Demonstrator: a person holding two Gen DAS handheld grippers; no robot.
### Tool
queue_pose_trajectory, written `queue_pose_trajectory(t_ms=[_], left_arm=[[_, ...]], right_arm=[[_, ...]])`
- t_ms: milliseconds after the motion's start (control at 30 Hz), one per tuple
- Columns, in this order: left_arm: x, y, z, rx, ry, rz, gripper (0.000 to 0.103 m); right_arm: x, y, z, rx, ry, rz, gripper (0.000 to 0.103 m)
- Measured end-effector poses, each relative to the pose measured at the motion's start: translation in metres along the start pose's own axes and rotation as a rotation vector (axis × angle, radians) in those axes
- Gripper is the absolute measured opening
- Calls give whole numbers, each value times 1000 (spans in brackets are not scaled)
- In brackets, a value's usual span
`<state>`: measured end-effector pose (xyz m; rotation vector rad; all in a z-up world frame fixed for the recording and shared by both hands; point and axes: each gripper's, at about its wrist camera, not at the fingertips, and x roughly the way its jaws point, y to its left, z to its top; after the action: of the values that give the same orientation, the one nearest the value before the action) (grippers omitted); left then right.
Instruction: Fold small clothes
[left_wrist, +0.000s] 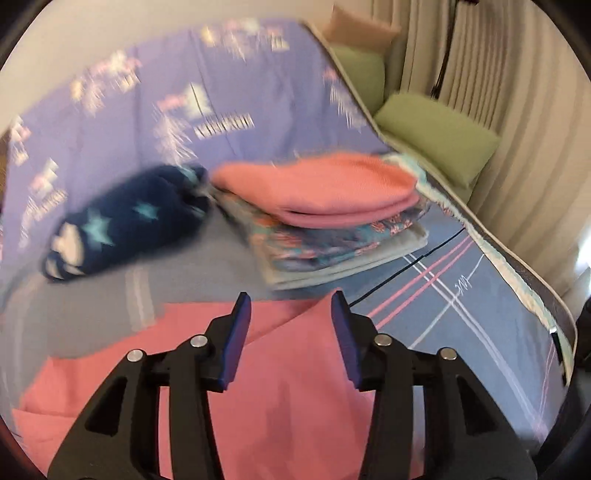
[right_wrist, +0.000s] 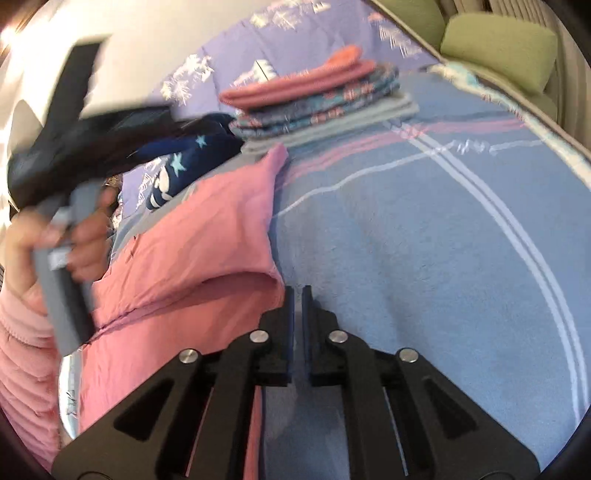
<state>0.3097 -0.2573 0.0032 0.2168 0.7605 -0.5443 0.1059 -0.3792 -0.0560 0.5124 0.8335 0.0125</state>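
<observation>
A pink garment (left_wrist: 291, 373) lies spread on the blue bed cover below my left gripper (left_wrist: 290, 306), which is open and empty above it. In the right wrist view the same pink garment (right_wrist: 207, 251) lies left of my right gripper (right_wrist: 298, 295), whose jaws are nearly closed with nothing seen between them, beside the garment's folded edge. A stack of folded clothes (left_wrist: 325, 218) with a pink piece on top sits farther back; it also shows in the right wrist view (right_wrist: 317, 99). The left gripper body, held by a hand (right_wrist: 74, 236), is blurred.
A dark blue star-patterned bundle (left_wrist: 122, 221) lies left of the stack, also in the right wrist view (right_wrist: 184, 166). The bed edge (left_wrist: 517, 266) runs along the right, with green cushions (left_wrist: 439, 136) and curtains (left_wrist: 517, 92) beyond. A purple patterned sheet (left_wrist: 221, 92) covers the back.
</observation>
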Motion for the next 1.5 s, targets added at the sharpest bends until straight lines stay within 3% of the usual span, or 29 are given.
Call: queue_pose_trajectory(t_ms=[33,100,233,333,400,467,567,700,833,1067,1267,1333,1400,1433,1500], left_arm=[[-16,11,-9,1,-19,3,61],[-47,40,-39,-6,-43,59,61],[-78,94,-100,-32,-2,156,61],[-84,135,-148,-83,61,276,61],[-74,168,-186,-121,152,417,65],[-89,191,-199,-258,88,320,70],[-114,209,-199,-387,43,284,70],[-154,213,-201,-406,-57,298,70],[-172,219,-238,-464,-34,268,75],[-192,220,-282,-447,-11,268,75],[-183,233,-246,-417,-66,325,75],[-171,243,-231,-436,-72,312,74],[-150,254,-221,-450,-36,336,74],[-137,262,-221,-464,6,370,74],[-107,273,-229,-475,115,418,76]], right_arm=[[-3,3,2,-21,-13,9,5],[-5,12,11,-63,-22,31,5],[3,50,26,-204,-10,97,5],[31,60,32,-225,69,39,5],[58,50,23,-223,157,-92,1],[58,38,20,-181,141,-48,1],[46,42,22,-171,146,-79,1],[19,62,16,-252,81,-92,7],[3,73,2,-284,80,-49,19],[-15,83,-19,-364,64,-92,22],[4,107,29,-307,14,-48,22],[15,116,42,-319,-4,-56,22],[35,120,55,-325,-1,-67,24],[46,118,59,-318,13,-73,31],[81,103,59,-286,104,-146,33]])
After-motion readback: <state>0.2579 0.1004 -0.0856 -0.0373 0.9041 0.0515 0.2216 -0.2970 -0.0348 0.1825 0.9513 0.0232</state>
